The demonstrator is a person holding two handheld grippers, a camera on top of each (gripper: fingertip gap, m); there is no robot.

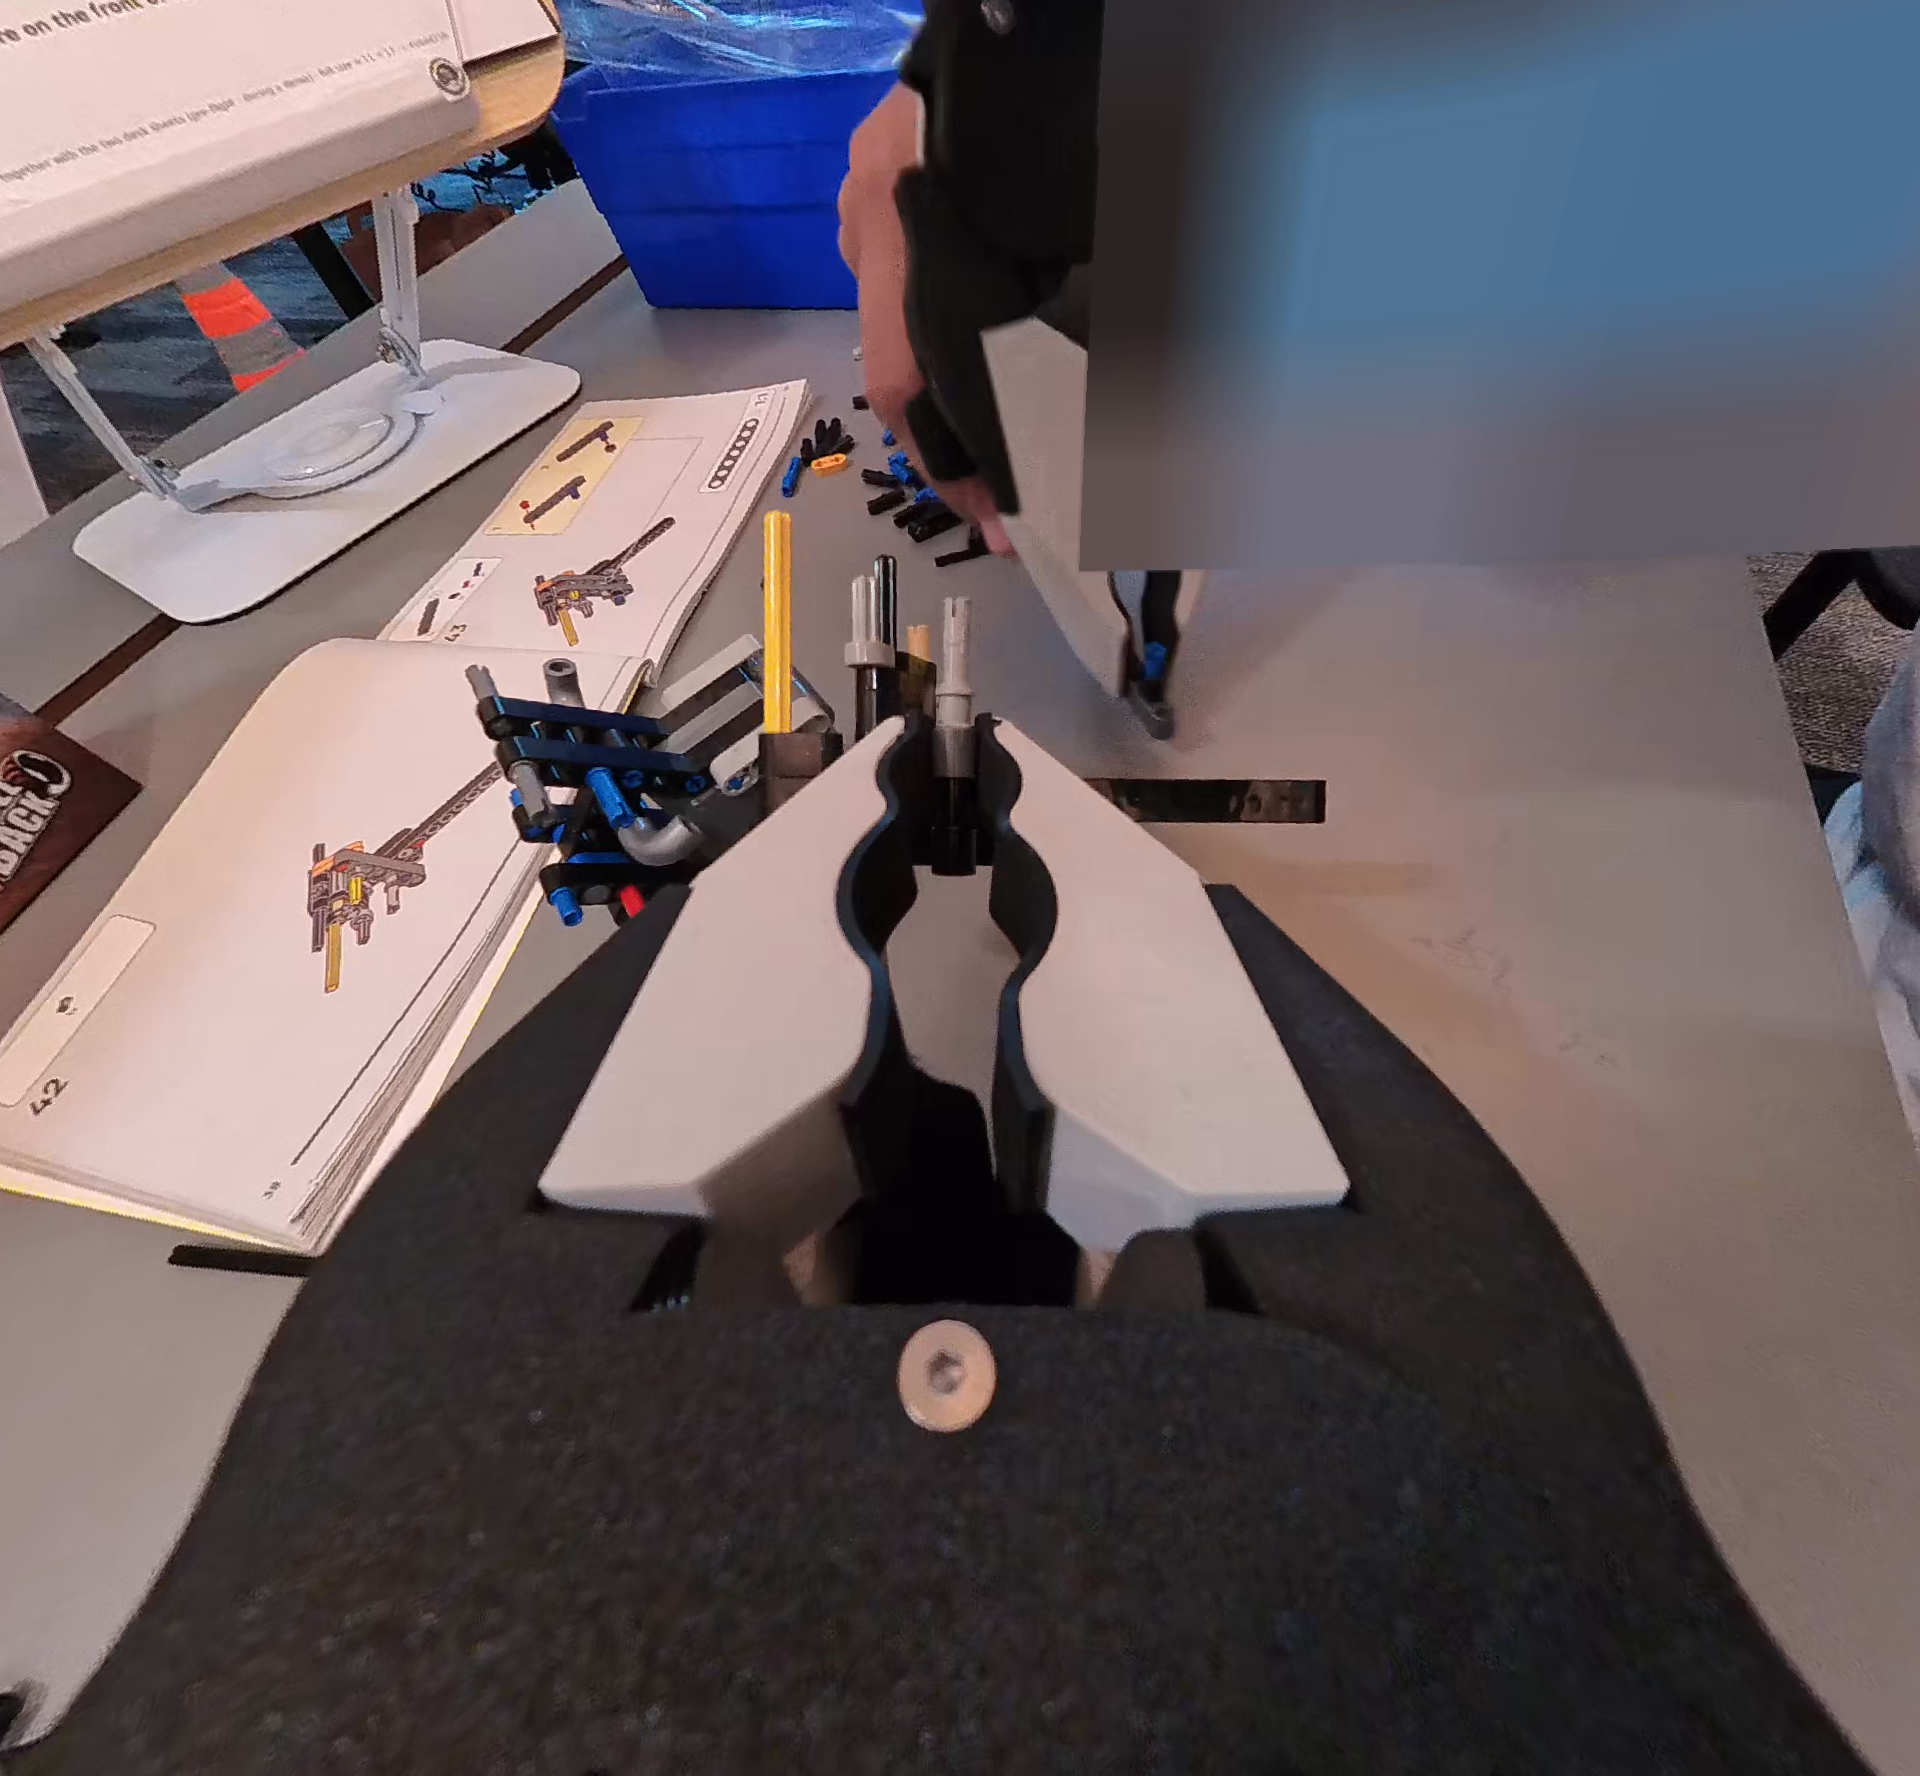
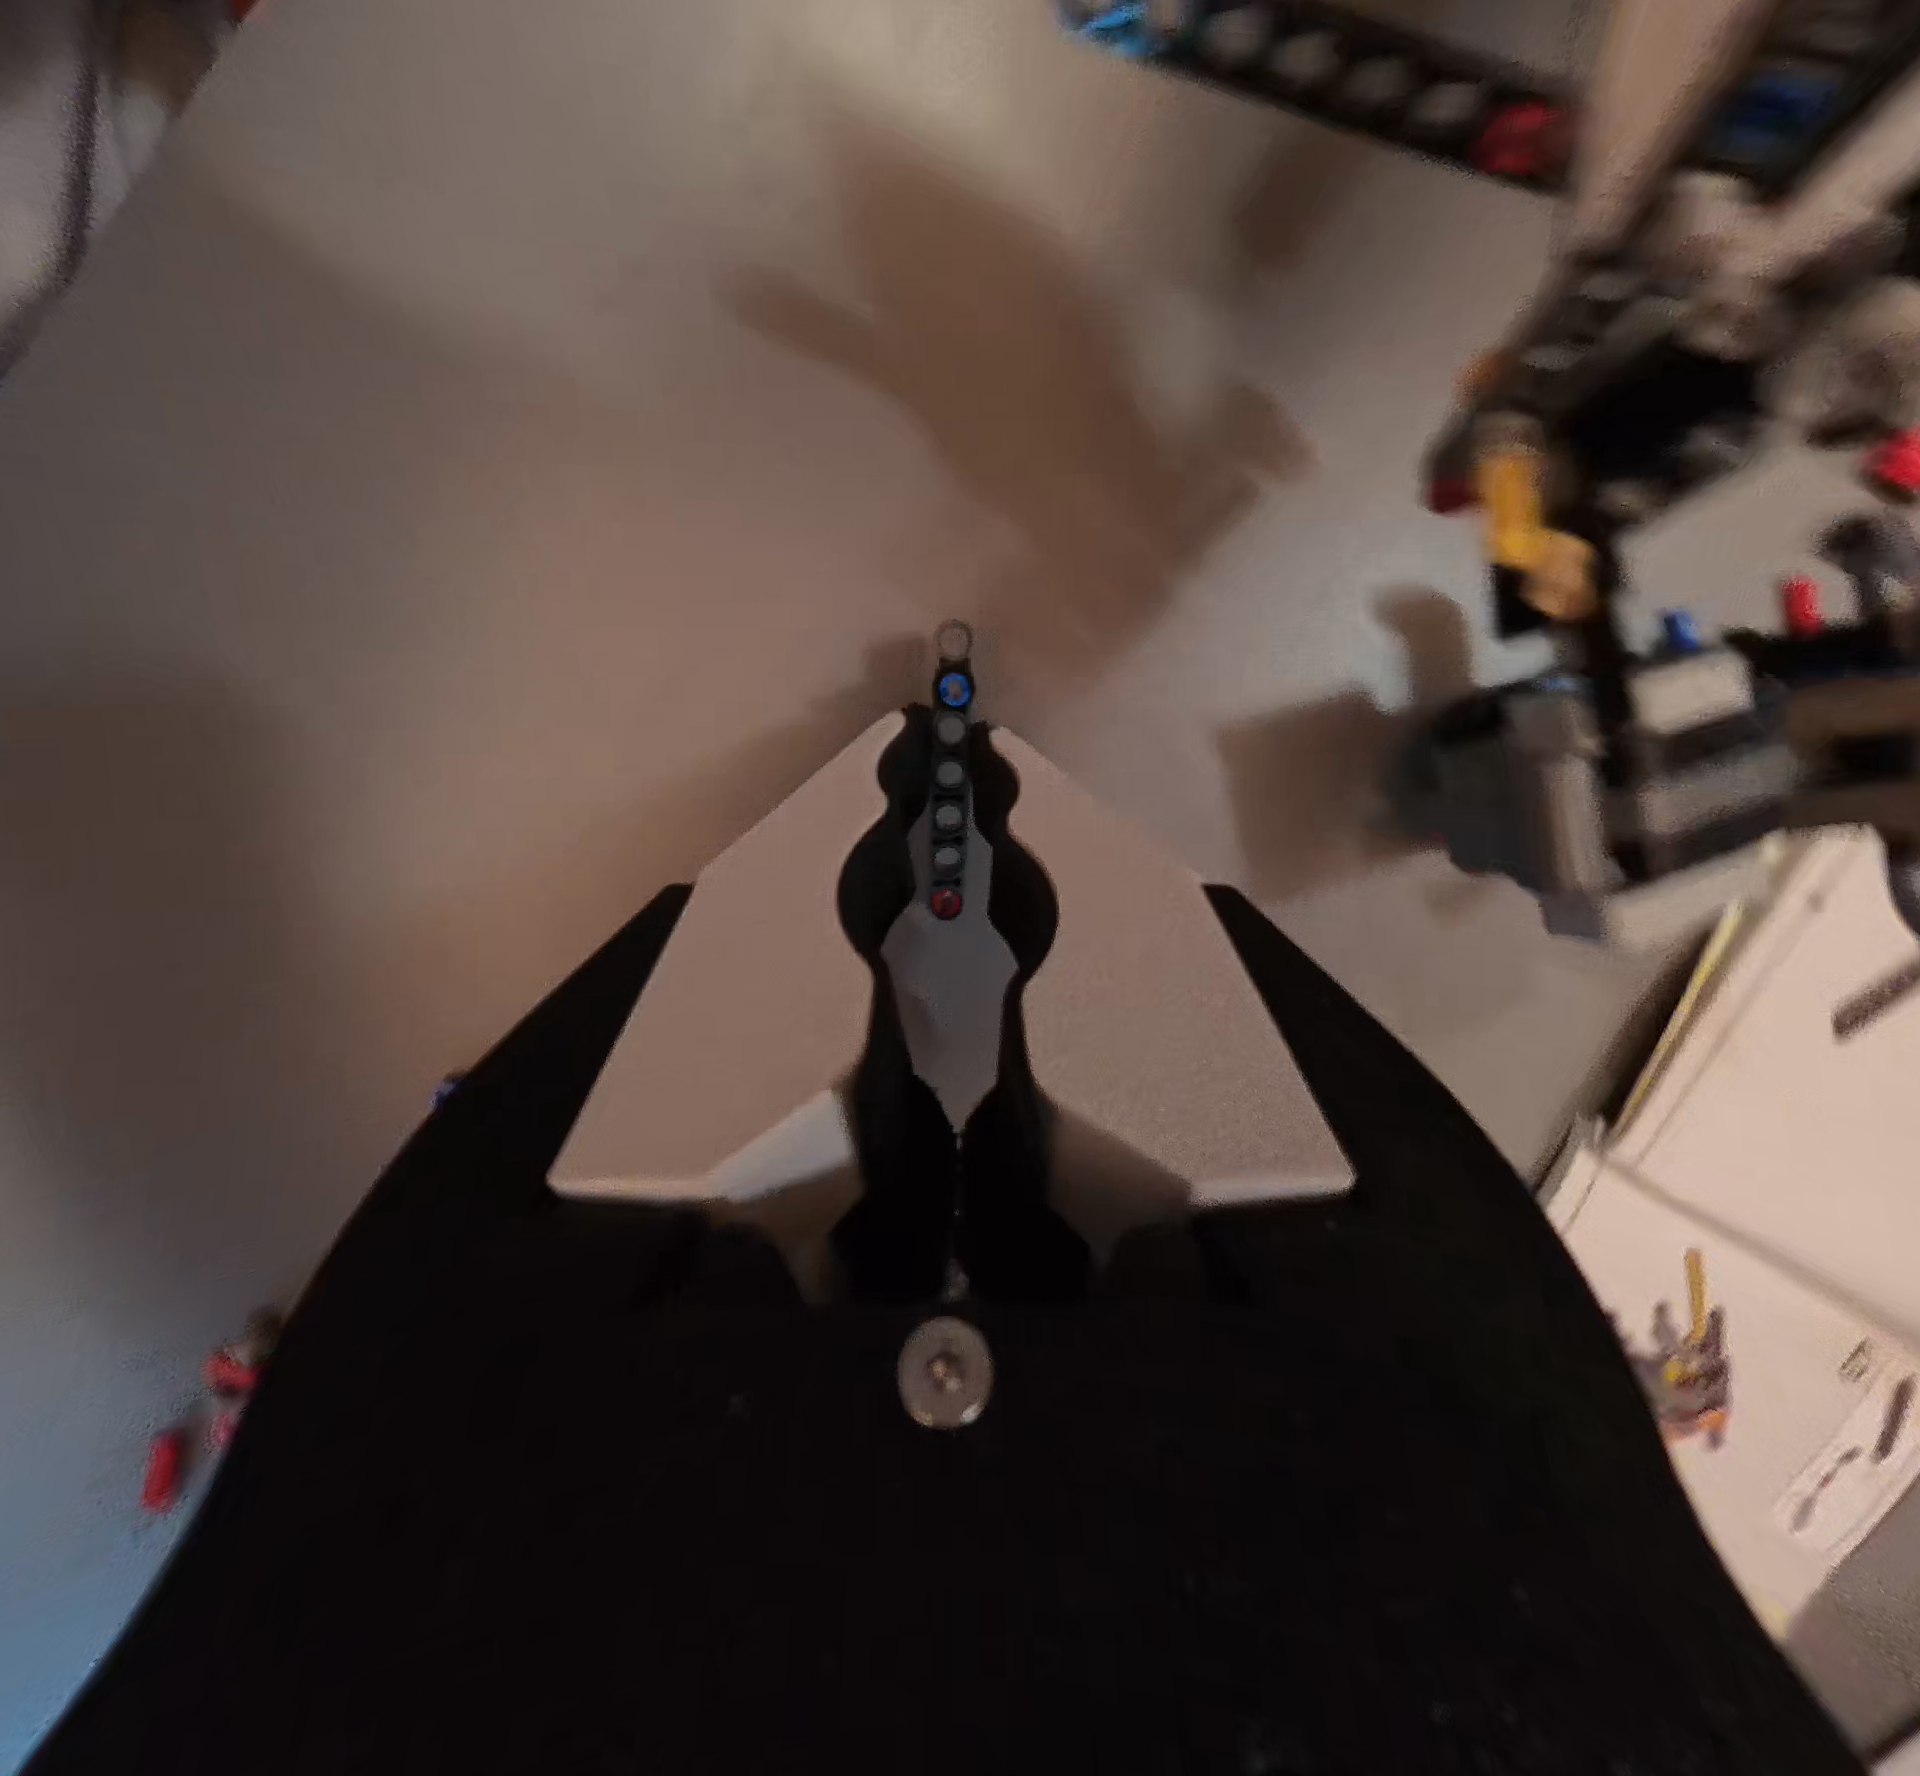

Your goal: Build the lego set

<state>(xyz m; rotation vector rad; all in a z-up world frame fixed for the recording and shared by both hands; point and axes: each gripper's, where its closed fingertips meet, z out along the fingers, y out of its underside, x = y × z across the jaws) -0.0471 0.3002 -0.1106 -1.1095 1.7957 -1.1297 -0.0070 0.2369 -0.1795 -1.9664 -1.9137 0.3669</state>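
**Grey bench, both tools pinching Lego Technic parts**

Grey bench point(image 1: 1455, 895) fills the left wrist view. Printed sheets sit on a white stand point(image 1: 312, 479) at upper left, and an open instruction booklet point(image 1: 343, 895) with diagrams and page numbers lies left of centre; the print is there but is not repeated here. A blue bin point(image 1: 727, 178) lined with clear plastic stands at the far edge. The bench is bare to the right, up to its right edge. The left tool point(image 1: 954, 739) is nearly pressed together, pinching the black part of a Technic assembly point(image 1: 623, 770) with a yellow axle point(image 1: 776, 614) standing upright. Loose black and blue pins point(image 1: 904, 500) lie beyond, near the right tool point(image 1: 1143, 698), which shows blurred.

In the right wrist view the right tool point(image 2: 951, 729) is pinched on a thin black holed beam point(image 2: 951, 791), seen end-on between its fingers. A second beam point(image 2: 1320, 64) lies far off; the booklet point(image 2: 1766, 1155) sits at right, and the bench point(image 2: 520, 376) is open to the left.
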